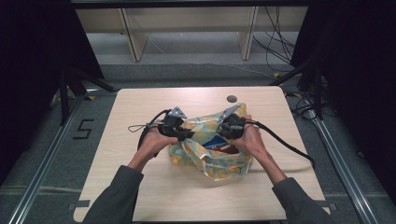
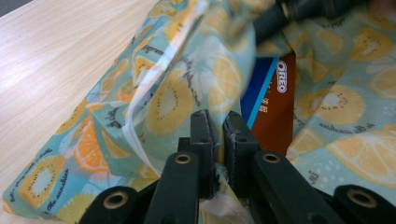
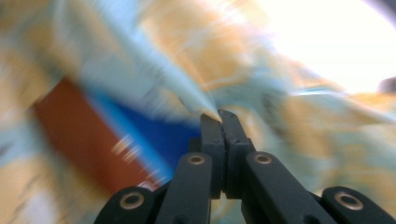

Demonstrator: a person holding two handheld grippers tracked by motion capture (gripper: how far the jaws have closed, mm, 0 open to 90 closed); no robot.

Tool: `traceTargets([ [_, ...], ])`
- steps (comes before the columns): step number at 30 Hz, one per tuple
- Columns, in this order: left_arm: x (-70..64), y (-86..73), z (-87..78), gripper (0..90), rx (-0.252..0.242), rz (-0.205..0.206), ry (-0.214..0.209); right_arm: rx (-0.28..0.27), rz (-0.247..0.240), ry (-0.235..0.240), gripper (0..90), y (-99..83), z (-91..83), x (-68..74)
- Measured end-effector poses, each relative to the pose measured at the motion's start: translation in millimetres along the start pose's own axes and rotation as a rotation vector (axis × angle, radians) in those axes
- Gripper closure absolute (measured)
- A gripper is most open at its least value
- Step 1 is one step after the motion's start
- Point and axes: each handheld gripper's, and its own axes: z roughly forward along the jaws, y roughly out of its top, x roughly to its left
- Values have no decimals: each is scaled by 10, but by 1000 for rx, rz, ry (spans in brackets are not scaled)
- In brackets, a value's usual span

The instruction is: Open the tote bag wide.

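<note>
Pale wood table (image 1: 154, 196), grey floor (image 1: 196, 72), shelf unit (image 1: 187, 28) behind.

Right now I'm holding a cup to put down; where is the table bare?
Bare: the table strip beyond the fruit-print bag, beside the round hole, and the near edge between the sleeves. Crowded: the middle, with bag, left gripper and right gripper.

Bench (image 1: 140, 186): pale wood-grain top with rounded corners.
Hole (image 1: 231, 99): small, dark and round, near the bench's far edge.
Floor marking (image 1: 83, 129): a black "5" on grey floor, left of the bench.
Cables (image 1: 275, 37): black, trailing across the floor at far right.
Shelving (image 1: 135, 37): light wooden uprights beyond the bench.
</note>
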Motion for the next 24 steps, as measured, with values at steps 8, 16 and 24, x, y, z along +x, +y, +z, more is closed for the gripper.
traceTargets([
  [8,-25,-85,125,825,46,23,11,-103,173,-18,900,247,28,-366],
  [16,-98,-18,-33,723,4,54,114,40,206,-48,900,231,437,-436],
  [24,-312,334,222,745,82,148,-32,43,230,-48,900,239,468,-445],
])
